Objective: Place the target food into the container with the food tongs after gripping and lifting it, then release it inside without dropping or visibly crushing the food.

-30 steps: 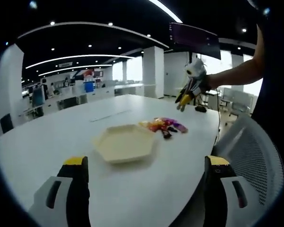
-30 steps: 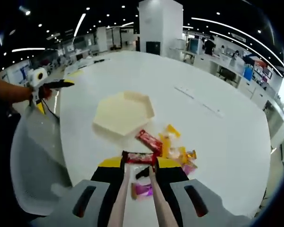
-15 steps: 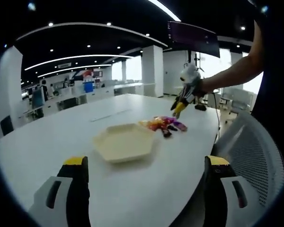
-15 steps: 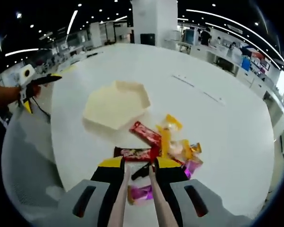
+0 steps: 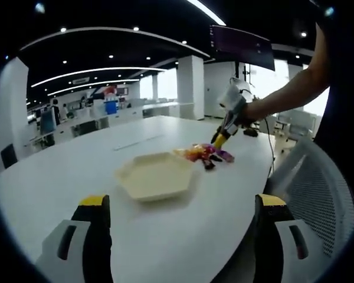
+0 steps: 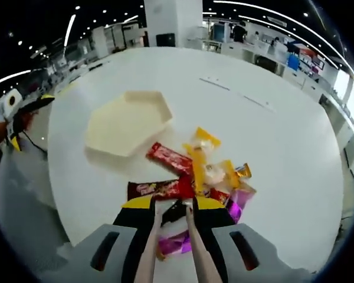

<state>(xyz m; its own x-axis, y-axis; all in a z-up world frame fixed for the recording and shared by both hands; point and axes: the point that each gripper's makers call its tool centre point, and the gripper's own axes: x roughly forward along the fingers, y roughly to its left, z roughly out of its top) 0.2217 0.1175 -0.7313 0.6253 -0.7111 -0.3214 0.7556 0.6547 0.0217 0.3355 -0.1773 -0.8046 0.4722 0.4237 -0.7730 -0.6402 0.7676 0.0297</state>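
Tongs (image 6: 171, 207) on my right gripper, two slim pale blades, sit nearly pressed together with only a thin gap, their tips right over a pile of wrapped snacks (image 6: 200, 177); I cannot tell whether they pinch anything. In the left gripper view, my left gripper's (image 5: 180, 203) yellow-tipped jaws stand spread wide and hold nothing, low over the white surface (image 5: 59, 171).

Snack wrappers carry printing, but no writing is readable. In the right gripper view I see a red bar (image 6: 169, 158), a dark red bar (image 6: 159, 190) just beside the tong tips, a yellow packet (image 6: 203, 140), clear and orange wrappers, and a purple packet (image 6: 177, 243) under the blades.

A cream hexagonal tray (image 6: 128, 121), shallow-rimmed and bare inside, lies just beside the pile, near the red bar.

On the far side of the pile the white surface stretches broad and open. Its curved edge runs close by on the near side, with a mesh chair (image 5: 318, 194) beside it. In the left gripper view, the right gripper (image 5: 221, 137) hangs over the pile.
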